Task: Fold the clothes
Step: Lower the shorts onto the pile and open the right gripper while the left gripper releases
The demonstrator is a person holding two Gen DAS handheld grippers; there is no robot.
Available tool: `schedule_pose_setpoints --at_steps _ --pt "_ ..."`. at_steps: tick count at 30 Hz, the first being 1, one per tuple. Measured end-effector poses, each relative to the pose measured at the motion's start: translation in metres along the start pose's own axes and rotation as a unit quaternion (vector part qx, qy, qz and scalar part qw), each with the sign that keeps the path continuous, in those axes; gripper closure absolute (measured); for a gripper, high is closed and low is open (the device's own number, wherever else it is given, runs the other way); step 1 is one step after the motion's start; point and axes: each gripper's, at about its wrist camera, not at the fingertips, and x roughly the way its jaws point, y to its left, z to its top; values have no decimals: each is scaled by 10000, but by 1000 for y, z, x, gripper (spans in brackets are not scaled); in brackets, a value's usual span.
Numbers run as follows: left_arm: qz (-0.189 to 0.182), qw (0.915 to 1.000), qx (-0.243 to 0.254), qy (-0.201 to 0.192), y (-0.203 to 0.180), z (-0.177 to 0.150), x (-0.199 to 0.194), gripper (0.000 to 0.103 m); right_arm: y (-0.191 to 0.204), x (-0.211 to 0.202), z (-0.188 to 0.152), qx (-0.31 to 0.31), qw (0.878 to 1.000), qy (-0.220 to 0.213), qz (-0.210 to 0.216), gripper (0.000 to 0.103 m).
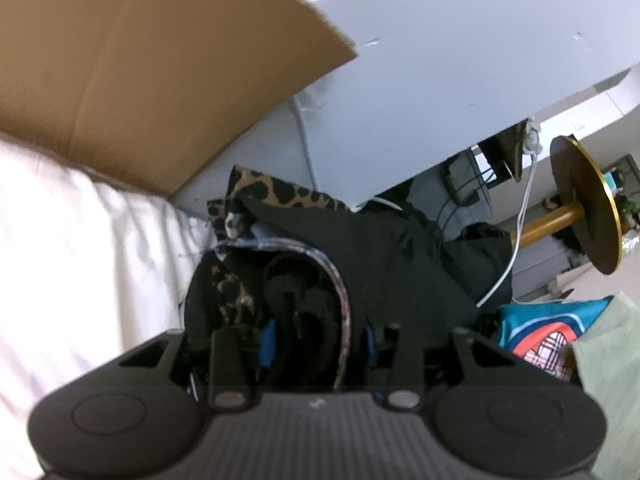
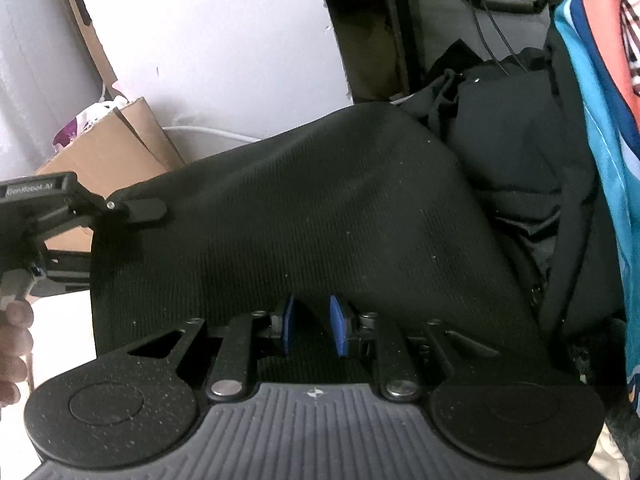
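Note:
A black ribbed garment (image 2: 320, 208) is stretched between my two grippers. In the right wrist view it covers the fingertips, and a fold of it runs down between the blue pads (image 2: 338, 330) of my right gripper (image 2: 312, 330), which is shut on it. My left gripper shows at the left edge of that view, one finger (image 2: 140, 210) on the cloth's upper corner. In the left wrist view the left gripper (image 1: 319, 344) is closed on a bunched part of the black garment (image 1: 304, 304), which has leopard-print lining and a pink patterned trim.
A cardboard flap (image 1: 140, 60) and white bedding (image 1: 60, 260) lie to the left. Behind are a heap of dark clothes (image 1: 400, 248), a leopard-print piece (image 1: 276, 192), a white cable (image 1: 516, 240) and a gold-rimmed round table (image 1: 584, 208). A teal and orange garment (image 2: 600, 120) hangs right. A person's hand (image 2: 14, 344) grips the left tool.

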Motion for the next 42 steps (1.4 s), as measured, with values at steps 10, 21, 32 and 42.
schedule_pose_setpoints --at_steps 10,21,32,42 --pt "25 9993 -243 -300 10 12 -19 31 1 -15 -5 203 9996 -154 103 78" --pt "-236 9982 -527 -175 13 17 17 52 26 -18 -6 27 9988 -229 441 78" --pt "431 9969 -46 -654 13 51 -16 87 26 -20 -11 61 9987 -186 465 78" --pt "219 9947 947 -332 -51 46 -44 67 16 -41 -16 197 9985 -407 296 70"
